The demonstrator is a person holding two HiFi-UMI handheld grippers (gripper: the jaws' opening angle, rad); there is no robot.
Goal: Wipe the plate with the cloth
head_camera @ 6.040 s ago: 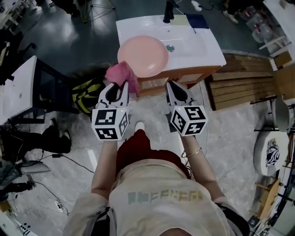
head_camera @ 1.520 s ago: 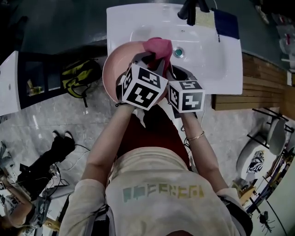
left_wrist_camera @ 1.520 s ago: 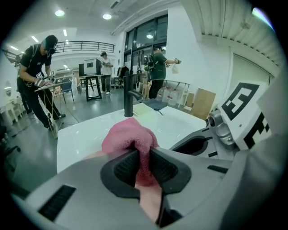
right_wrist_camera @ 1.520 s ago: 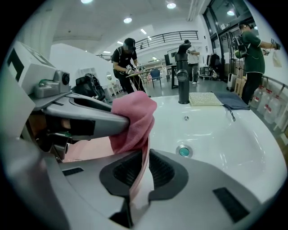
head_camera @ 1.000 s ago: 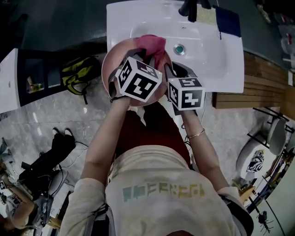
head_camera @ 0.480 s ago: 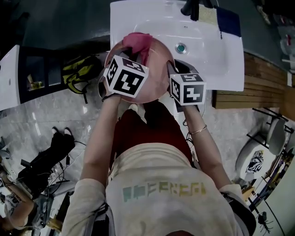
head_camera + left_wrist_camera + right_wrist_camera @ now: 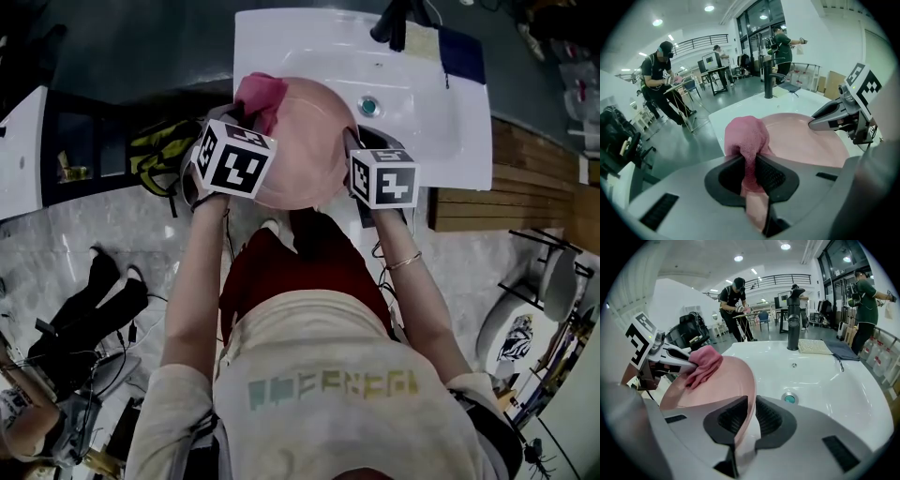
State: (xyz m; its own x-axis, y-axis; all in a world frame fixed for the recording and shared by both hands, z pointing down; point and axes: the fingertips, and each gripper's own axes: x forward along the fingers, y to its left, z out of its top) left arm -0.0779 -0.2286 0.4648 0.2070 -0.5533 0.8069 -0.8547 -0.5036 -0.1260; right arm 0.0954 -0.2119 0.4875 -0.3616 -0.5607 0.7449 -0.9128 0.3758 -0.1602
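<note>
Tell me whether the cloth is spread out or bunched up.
Bunched up: the cloth is a crumpled wad pinched in the left tongs, at the rim of the plate, not laid flat.

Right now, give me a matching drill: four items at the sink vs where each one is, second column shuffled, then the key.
1. cloth
2. plate
3. faucet
4. drain plug

A. rim clamped in the jaws of the right gripper
B. upright at the back edge of the sink
C. set in the sink's bottom
D. clamped in the jaws of the left gripper

Pairs: 1-D, 2-A, 3-B, 4-C
</note>
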